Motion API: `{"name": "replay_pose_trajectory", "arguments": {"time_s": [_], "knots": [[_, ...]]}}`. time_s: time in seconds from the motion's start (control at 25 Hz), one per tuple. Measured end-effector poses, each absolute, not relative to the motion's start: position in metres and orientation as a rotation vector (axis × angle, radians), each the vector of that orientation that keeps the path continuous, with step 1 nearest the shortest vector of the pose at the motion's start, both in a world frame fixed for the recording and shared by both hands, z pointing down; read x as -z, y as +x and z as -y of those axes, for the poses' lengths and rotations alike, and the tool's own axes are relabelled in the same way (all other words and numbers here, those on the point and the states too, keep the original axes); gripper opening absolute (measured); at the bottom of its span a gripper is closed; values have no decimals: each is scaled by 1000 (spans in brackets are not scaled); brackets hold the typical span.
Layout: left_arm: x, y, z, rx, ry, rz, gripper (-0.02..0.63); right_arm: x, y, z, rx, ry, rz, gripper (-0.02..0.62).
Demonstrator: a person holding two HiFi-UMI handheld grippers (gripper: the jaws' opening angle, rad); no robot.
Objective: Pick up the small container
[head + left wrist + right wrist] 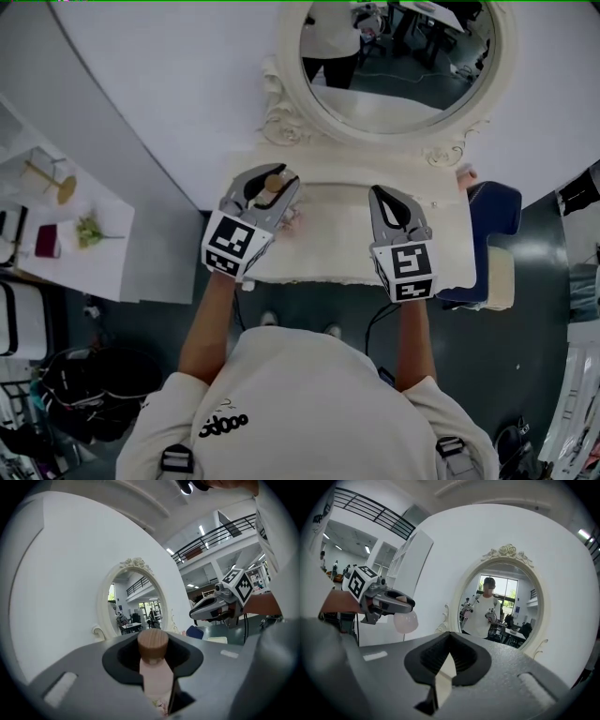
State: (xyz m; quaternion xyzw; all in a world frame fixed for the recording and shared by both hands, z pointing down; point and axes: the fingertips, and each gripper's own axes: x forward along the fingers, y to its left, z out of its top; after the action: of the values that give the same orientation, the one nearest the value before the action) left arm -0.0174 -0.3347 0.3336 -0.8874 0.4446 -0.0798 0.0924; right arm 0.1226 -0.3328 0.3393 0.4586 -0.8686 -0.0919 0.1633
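The small container point(154, 672) is a pale pink bottle with a round wooden cap point(273, 183). My left gripper point(270, 181) is shut on its neck and holds it upright above the left part of the white vanity table point(337, 248). In the right gripper view the bottle's rounded pink body point(404, 620) hangs below those jaws, clear of any surface. My right gripper point(382, 193) hovers over the table's right part, jaws shut with nothing between them. It also shows in the left gripper view as the right gripper point(211, 609), level with the left one.
An oval mirror in an ornate white frame point(398, 66) stands at the back of the table against a curved white wall. A blue chair point(492, 225) is at the table's right end. A white shelf point(66, 234) with small items stands to the left.
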Motion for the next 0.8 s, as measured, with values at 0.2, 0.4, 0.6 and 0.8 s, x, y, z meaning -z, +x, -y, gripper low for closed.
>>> {"name": "replay_pose_trajectory", "arguments": {"time_s": [0.2, 0.4, 0.6, 0.8], "knots": [[-311, -16, 320, 205, -2600, -1304, 129, -323, 117, 327, 317, 1292, 2505, 2], [-294, -14, 313, 151, -2569, -1286, 129, -311, 113, 323, 349, 1292, 2526, 2], [-289, -9, 310, 119, -2568, -1255, 129, -308, 115, 320, 357, 1306, 2515, 2], [-290, -6, 309, 115, -2581, -1242, 129, -307, 114, 318, 357, 1305, 2508, 2]]}}
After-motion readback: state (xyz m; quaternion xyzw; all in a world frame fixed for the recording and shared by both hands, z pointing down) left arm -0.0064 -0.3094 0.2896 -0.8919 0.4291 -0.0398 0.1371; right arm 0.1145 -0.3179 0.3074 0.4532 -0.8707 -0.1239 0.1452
